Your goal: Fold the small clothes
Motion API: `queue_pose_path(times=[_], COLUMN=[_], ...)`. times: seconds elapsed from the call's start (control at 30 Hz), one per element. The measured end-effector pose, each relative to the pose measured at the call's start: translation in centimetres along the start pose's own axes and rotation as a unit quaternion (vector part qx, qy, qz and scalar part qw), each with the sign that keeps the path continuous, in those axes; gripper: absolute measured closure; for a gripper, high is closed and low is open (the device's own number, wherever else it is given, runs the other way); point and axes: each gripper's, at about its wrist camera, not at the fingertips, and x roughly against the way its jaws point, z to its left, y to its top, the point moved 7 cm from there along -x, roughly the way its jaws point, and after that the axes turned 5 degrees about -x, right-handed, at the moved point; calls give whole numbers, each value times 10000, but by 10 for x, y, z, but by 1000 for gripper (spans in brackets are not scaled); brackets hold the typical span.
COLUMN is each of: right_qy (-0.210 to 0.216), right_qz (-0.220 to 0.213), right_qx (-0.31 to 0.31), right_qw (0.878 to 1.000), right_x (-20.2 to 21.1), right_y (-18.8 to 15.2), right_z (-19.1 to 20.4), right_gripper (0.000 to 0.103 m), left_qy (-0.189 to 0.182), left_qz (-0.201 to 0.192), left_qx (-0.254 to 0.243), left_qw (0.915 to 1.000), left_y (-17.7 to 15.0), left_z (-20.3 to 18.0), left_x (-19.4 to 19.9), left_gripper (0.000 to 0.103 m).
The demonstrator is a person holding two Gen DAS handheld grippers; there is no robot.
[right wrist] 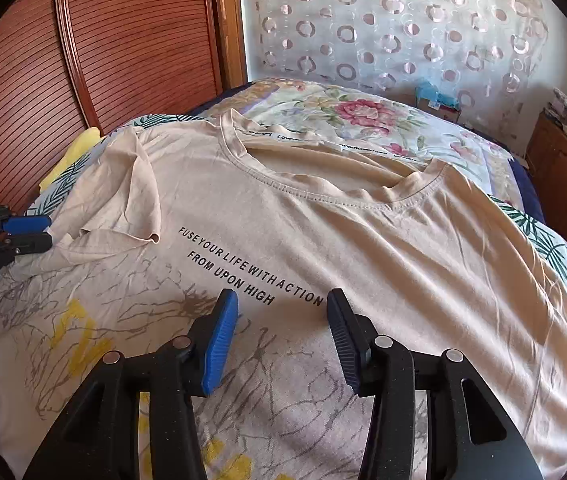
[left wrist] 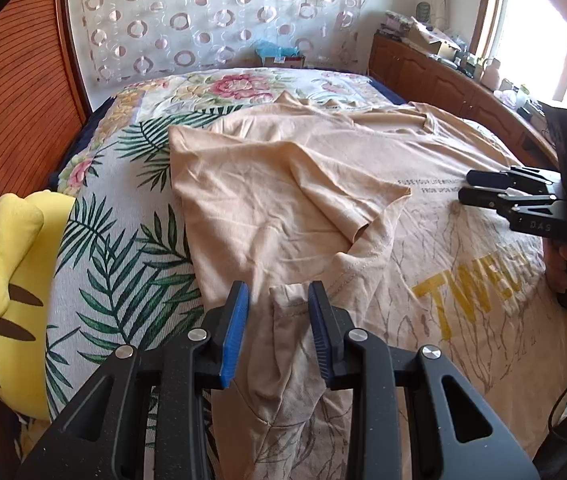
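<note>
Floral bedspread (left wrist: 131, 208) under beige T-shirt (right wrist: 323, 232) (sleeve folded); left claw (left wrist: 278, 308) seemingly ungripped.

A bed (left wrist: 131, 152) with a leaf-and-flower cover carries a beige T-shirt (left wrist: 323, 184) spread front up, one sleeve (left wrist: 283, 184) folded inward. A yellow plush toy (left wrist: 15, 280) lies at its edge.

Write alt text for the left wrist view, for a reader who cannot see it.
A beige T-shirt lies spread on a floral bedspread, one sleeve folded in over its chest. A fold of its edge stands between the open blue pads of the left gripper. The right gripper hovers over the shirt at the right edge, and a yellow plush toy lies at the left.
</note>
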Motion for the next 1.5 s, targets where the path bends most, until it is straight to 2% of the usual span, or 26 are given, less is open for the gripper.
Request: queue_pose_path(times=[0.07, 0.13, 0.23, 0.43, 0.7, 0.83, 1.03, 1.13, 1.2, 1.3, 1.47, 1.5], right_qy=[53, 43, -32, -101, -114, -110, -119, -123, -124, -133, -137, -135], right_qz=[-10, -13, -7, 3, 9, 12, 12, 15, 15, 15, 15, 15], right_qx=[-33, -21, 58, 142, 178, 195, 196, 209, 218, 228, 238, 237], right_qw=[10000, 10000, 10000, 9998, 9998, 9997, 9997, 9997, 9997, 9997, 9996, 9996], right_x=[1, 5, 7, 8, 9, 9, 9, 9, 9, 9, 9, 9], right_y=[-2, -5, -6, -6, -5, -5, -6, -6, -6, -6, -5, -6], right_z=[-9, -12, -14, -14, -17, -20, -19, -20, -20, -21, -22, -22], right_gripper=[54, 54, 53, 52, 52, 51, 50, 50, 49, 49, 49, 49], left_qy=[35, 13, -18, 45, 50, -150, -708, -801, -768, -622, -405, -367], left_qz=[18, 0, -86, -383, -404, -404, -357, -283, -272, -346, -389, -394], left_qx=[26, 45, 28, -196, -286, -249, -327, -335, -345, -332, -207, -188], left_qw=[10000, 10000, 10000, 9991, 9988, 9988, 9963, 9958, 9961, 9969, 9982, 9984], left_y=[-1, -1, -1, 4, 4, 2, -6, -10, -10, -8, -3, -2], left_z=[0, -1, -6, -21, -29, -37, -67, -72, -71, -65, -44, -41], left_x=[0, 1, 5, 25, 36, 39, 46, 45, 45, 48, 44, 43], left_gripper=[74, 86, 94, 95, 95, 96, 96, 95, 87, 61, 44, 38])
